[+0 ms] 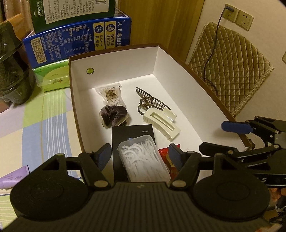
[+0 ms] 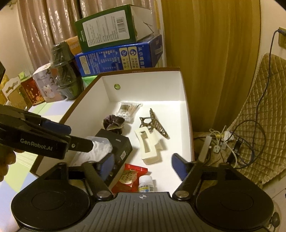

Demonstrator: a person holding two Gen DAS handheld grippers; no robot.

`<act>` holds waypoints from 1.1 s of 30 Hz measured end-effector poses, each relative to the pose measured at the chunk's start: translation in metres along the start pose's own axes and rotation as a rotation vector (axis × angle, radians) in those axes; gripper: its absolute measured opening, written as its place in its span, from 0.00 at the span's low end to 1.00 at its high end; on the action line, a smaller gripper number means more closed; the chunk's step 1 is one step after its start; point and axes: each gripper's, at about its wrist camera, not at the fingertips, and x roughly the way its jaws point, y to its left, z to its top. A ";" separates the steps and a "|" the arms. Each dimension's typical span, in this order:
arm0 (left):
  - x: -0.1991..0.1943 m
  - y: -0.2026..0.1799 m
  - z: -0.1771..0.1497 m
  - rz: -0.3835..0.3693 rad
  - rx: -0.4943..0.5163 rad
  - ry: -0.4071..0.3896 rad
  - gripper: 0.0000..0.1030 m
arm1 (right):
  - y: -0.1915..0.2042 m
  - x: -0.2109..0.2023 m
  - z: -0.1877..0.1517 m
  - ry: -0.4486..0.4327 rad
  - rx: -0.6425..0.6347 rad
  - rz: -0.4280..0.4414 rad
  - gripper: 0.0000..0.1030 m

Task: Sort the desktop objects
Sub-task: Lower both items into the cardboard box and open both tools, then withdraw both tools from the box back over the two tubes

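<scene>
A white-lined cardboard box [image 1: 114, 58] [image 2: 143, 85] holds a cotton swab bag [image 1: 111, 96], a dark scrunchie [image 1: 114, 112], a tortoiseshell hair claw [image 1: 150, 100], a cream hair clip [image 1: 161, 123] [image 2: 148, 146], a black box [image 1: 132, 135], a clear case of floss picks [image 1: 144, 158], a red snack packet [image 2: 129, 177] and a small white pill bottle [image 2: 146, 183]. My left gripper [image 1: 139, 155] is open above the floss case, touching nothing. My right gripper [image 2: 142, 166] is open above the box's near end, empty.
Stacked blue [image 1: 78, 41] and green [image 1: 71, 12] cartons stand behind the box. A dark wrapped bottle [image 1: 12, 71] is at far left. A purple tube [image 1: 14, 176] lies on the checked cloth. A quilted cushion [image 1: 230, 64] and cables [image 2: 223, 141] are to the right.
</scene>
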 end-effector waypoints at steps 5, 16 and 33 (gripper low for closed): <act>-0.009 0.000 -0.003 0.015 0.000 -0.004 0.70 | 0.002 -0.006 -0.001 -0.010 0.004 0.004 0.90; -0.045 0.004 -0.014 0.039 -0.014 -0.029 0.82 | 0.011 -0.029 -0.012 -0.031 0.062 -0.005 0.98; -0.103 0.028 -0.062 0.041 -0.032 -0.061 0.83 | 0.056 -0.065 -0.031 -0.064 0.088 0.003 0.98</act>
